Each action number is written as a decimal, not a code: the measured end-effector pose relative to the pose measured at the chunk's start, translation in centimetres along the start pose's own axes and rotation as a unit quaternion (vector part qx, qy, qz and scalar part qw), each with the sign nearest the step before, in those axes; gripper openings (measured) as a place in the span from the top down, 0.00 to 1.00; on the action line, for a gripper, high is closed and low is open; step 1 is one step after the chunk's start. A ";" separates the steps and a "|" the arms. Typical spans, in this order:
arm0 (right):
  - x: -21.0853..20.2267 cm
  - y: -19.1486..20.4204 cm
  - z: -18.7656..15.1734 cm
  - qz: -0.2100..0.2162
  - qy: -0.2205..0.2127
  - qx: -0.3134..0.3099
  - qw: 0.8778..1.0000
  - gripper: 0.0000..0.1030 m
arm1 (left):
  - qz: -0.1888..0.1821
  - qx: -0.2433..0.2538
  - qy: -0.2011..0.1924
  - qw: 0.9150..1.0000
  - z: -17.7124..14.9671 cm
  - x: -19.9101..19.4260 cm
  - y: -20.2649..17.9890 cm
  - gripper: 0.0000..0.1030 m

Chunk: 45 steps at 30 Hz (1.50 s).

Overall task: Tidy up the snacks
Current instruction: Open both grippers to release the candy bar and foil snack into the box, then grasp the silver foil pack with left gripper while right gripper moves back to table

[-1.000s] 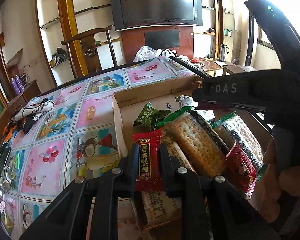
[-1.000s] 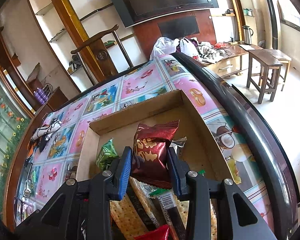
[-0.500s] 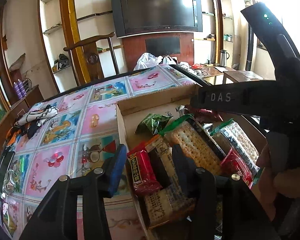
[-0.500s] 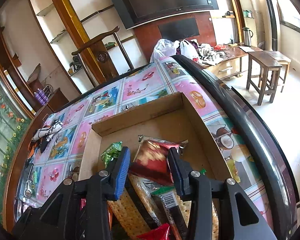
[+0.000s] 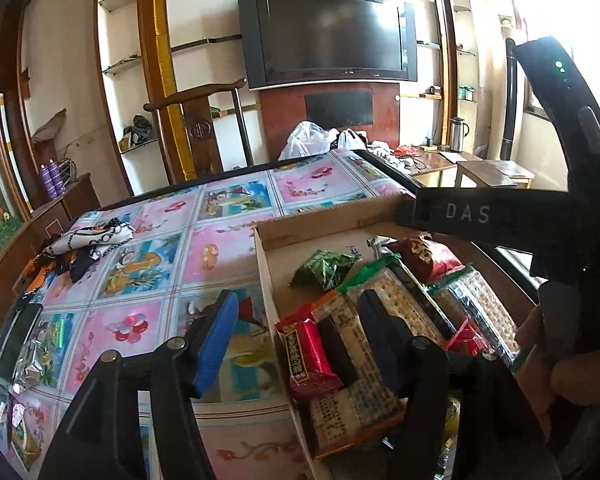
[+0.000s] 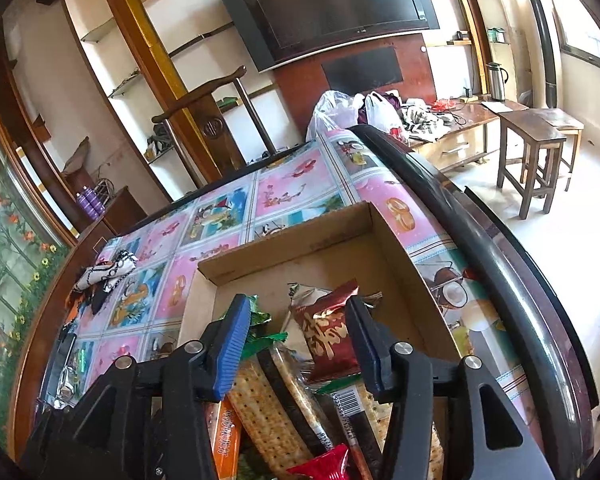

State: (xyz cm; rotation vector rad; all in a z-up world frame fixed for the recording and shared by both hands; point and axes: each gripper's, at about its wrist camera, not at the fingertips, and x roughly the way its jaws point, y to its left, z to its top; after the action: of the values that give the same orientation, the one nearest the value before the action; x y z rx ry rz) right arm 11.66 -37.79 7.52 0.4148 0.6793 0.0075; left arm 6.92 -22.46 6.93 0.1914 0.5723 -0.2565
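Released since a second ago, both packets lie in the box (image 6: 284,252): red bar (image 5: 306,354) beneath the opening left gripper (image 5: 296,332), maroon bag (image 6: 328,334) between the opening right gripper's (image 6: 296,336) jaws, neither gripped.

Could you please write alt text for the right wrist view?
The right gripper, jaws opening, hovers over a cardboard box of snacks, a dark red packet lying loose between its fingers. The box sits on a table with a patterned cloth.
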 end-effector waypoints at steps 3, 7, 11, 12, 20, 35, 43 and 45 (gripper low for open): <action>-0.5 0.2 0.1 0.004 -0.007 0.001 1.000 0.47 | 0.003 -0.003 -0.001 1.000 0.1 -0.3 0.4 0.38; -1.2 0.7 0.1 0.010 -0.019 -0.003 1.000 0.44 | 0.007 -0.010 -0.003 1.000 0.5 -0.7 1.3 0.36; -1.6 1.3 0.1 0.019 -0.027 -0.010 0.999 0.44 | 0.015 -0.009 0.002 1.000 0.6 -1.3 2.5 0.35; -1.7 1.4 0.1 0.021 -0.029 -0.013 0.999 0.44 | 0.019 -0.008 0.002 1.000 0.5 -1.5 3.0 0.35; -2.2 3.8 -0.6 0.043 -0.040 -0.053 0.997 0.43 | 0.078 -0.008 0.031 0.996 -0.7 -1.9 8.9 0.31; -1.1 10.4 -4.6 0.113 -0.008 -0.138 0.984 0.41 | 0.223 -0.204 0.150 0.941 -4.8 0.0 28.9 0.31; -1.0 12.5 -6.5 0.120 0.001 -0.180 0.976 0.41 | 0.218 -0.252 0.190 0.923 -6.8 1.4 33.2 0.31; -1.0 12.6 -6.6 0.121 0.002 -0.181 0.976 0.41 | 0.219 -0.257 0.200 0.920 -7.2 1.7 33.7 0.31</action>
State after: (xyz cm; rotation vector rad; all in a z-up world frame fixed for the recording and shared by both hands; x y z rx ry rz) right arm 8.49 -23.90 8.25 0.1438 0.6119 0.3594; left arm 14.45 11.04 3.61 -0.1459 0.9614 0.3824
